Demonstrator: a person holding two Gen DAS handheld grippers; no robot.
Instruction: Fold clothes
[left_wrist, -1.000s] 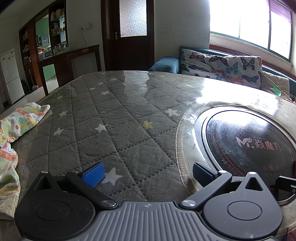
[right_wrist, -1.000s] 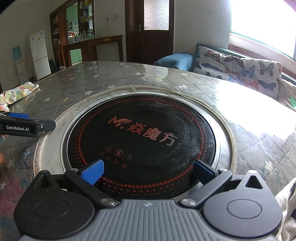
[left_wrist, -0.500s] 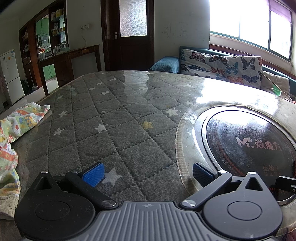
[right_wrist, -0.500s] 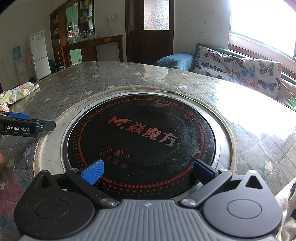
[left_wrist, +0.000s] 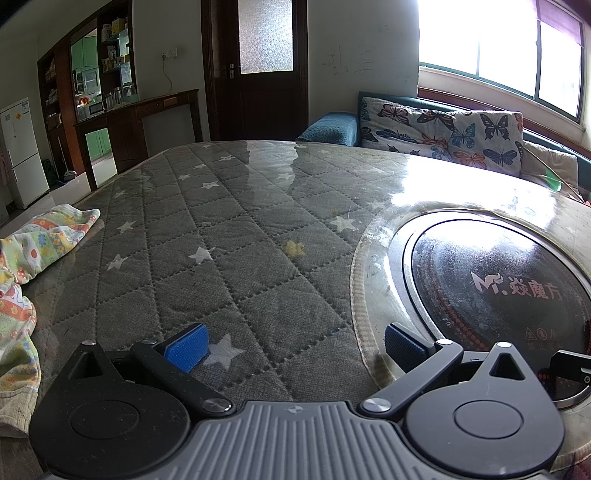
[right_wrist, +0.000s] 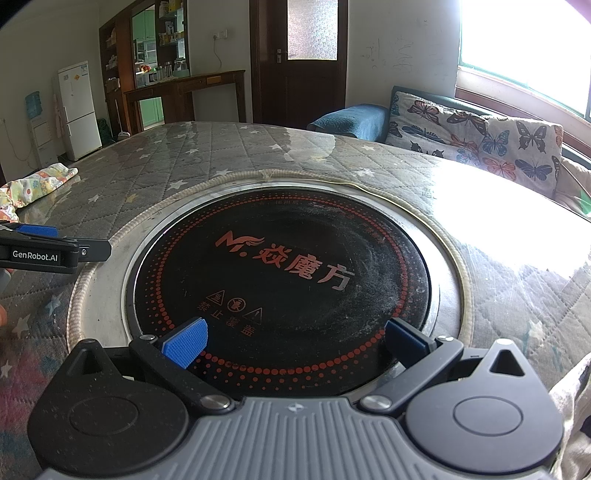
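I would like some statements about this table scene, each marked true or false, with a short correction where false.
1. The left gripper holds the colourful cloth. False: it is open and empty; the cloth lies apart, at the table's left edge.
2. The right gripper is open over the round black cooktop. True.
3. A pot stands on the cooktop. False: nothing stands on it.
4. The quilted table cover has a star pattern. True.

The left gripper and right gripper hover level side by side, jaws spread wide and empty.
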